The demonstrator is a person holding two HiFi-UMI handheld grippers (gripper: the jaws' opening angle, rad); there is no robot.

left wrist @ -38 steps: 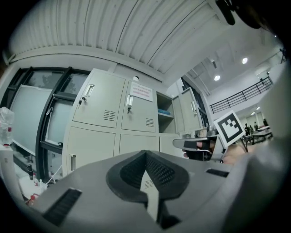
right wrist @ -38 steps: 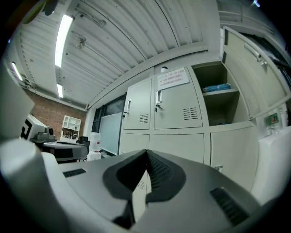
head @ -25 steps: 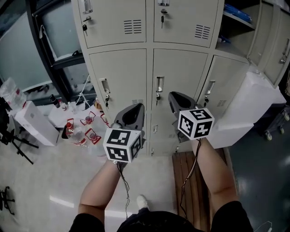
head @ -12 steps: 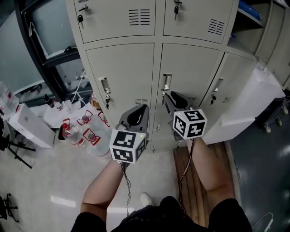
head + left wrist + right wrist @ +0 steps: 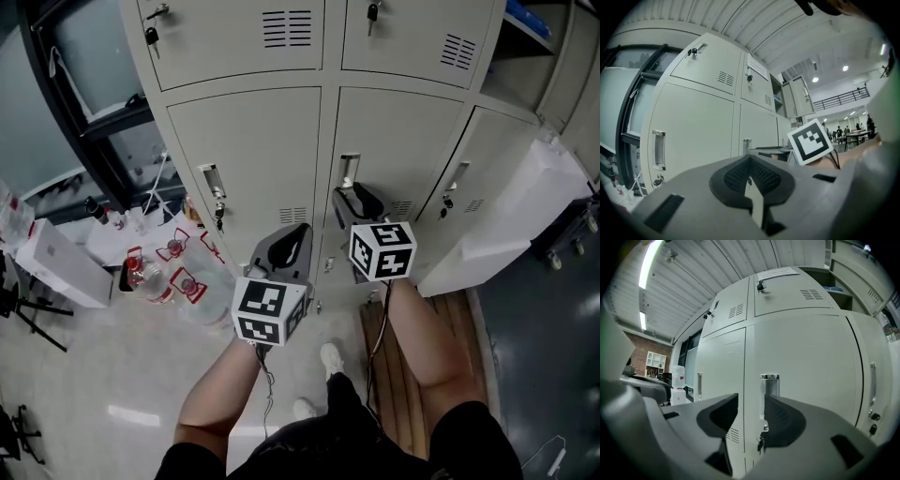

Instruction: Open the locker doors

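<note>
Right tongs (image 5: pixel 751 403) have neared the middle door's handle (image 5: pixel 769 385), jaws just opening.

Locker door handle (image 5: pixel 349 170) just ahead of the right gripper (image 5: pixel 348 194), left gripper (image 5: pixel 287 236) beside it, bottles (image 5: pixel 157 273) on the floor (image 5: pixel 84 375) farther left.

The two beige locker doors (image 5: pixel 253 150) directly ahead stand shut.

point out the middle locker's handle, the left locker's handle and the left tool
middle locker handle (image 5: pixel 769 387): right gripper view, on its metal plate
left locker handle (image 5: pixel 211 178): head view, middle of the plate
left tool (image 5: pixel 750 171): left gripper view, where its closed jaws meet
</note>
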